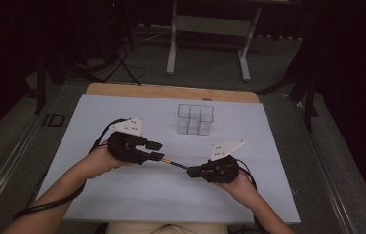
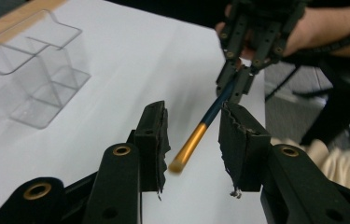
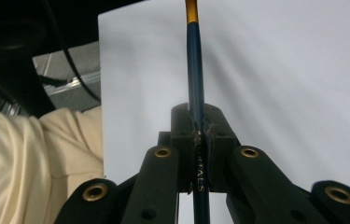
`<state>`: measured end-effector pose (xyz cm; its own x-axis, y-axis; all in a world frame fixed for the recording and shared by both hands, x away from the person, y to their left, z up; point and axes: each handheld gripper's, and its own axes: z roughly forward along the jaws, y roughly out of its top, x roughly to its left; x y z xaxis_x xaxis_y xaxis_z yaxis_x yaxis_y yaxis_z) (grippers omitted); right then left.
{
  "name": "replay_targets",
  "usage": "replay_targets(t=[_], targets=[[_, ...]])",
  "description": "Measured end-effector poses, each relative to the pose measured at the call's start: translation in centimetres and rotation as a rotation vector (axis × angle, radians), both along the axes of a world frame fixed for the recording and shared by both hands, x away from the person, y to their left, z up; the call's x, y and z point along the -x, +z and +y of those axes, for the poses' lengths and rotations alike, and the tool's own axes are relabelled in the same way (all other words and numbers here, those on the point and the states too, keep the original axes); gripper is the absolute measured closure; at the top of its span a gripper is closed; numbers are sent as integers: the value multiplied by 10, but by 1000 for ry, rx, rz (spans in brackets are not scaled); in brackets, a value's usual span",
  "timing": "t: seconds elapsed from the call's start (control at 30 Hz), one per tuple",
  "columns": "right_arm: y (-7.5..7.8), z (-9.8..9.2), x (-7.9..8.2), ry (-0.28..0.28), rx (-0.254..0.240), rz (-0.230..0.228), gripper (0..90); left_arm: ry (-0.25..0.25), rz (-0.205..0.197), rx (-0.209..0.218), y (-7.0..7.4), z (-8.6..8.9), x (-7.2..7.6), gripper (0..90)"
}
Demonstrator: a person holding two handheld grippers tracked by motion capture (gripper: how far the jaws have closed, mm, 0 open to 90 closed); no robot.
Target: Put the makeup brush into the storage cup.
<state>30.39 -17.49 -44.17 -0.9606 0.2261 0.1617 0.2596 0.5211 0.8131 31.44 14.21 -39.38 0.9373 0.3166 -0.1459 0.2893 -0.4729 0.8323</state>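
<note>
A thin dark-blue pencil [image 1: 175, 164] with a golden end [image 2: 189, 148] hangs level above the white table sheet [image 1: 136, 195]. My right gripper [image 1: 193, 171] is shut on its dark shaft [image 3: 194, 60], and the printed end runs back between the jaws. My left gripper [image 1: 156, 150] faces it from the left and is open. In the left gripper view the golden end lies in the gap between the two pads [image 2: 156, 140], touching neither. The right gripper [image 2: 235, 86] shows farther off in that view, clamped on the pencil.
A clear plastic organizer [image 1: 195, 118] with several compartments stands on the sheet beyond both grippers, at upper left [image 2: 37, 70] in the left gripper view. The wooden table edge [image 1: 171, 90] runs along the back. Black cables trail from both grippers.
</note>
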Motion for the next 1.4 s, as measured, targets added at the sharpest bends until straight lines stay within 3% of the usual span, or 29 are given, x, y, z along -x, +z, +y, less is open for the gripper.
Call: replay_targets(t=[0.1, 0.17, 0.27, 0.33, 0.47, 0.83, 1.1, 1.4], targets=[[2, -2, 2, -17, -19, -15, 852, 25, -30, 13, -5, 5, 6, 562], [4, -2, 2, -21, -29, -15, 852, 27, -21, 47, -10, 7, 9, 512], [5, -4, 3, -30, -48, -31, 852, 44, -26, 88, -15, 9, 12, 513], [6, -5, 4, -41, -62, -45, 851, 50, -33, 104, -18, 11, 13, 540], [10, -6, 6, -49, -102, -68, 852, 65, 6, 137, -24, 13, 10, 546], [16, 1, 8, -23, -141, -105, 851, 19, 52, 239, -37, 2, 9, 627], [14, 3, 9, -19, -158, -117, 851, -3, 75, 374, -35, 1, 6, 662], [13, 3, 9, -1, -176, -116, 850, -30, 113, 428, -30, 0, 2, 768]])
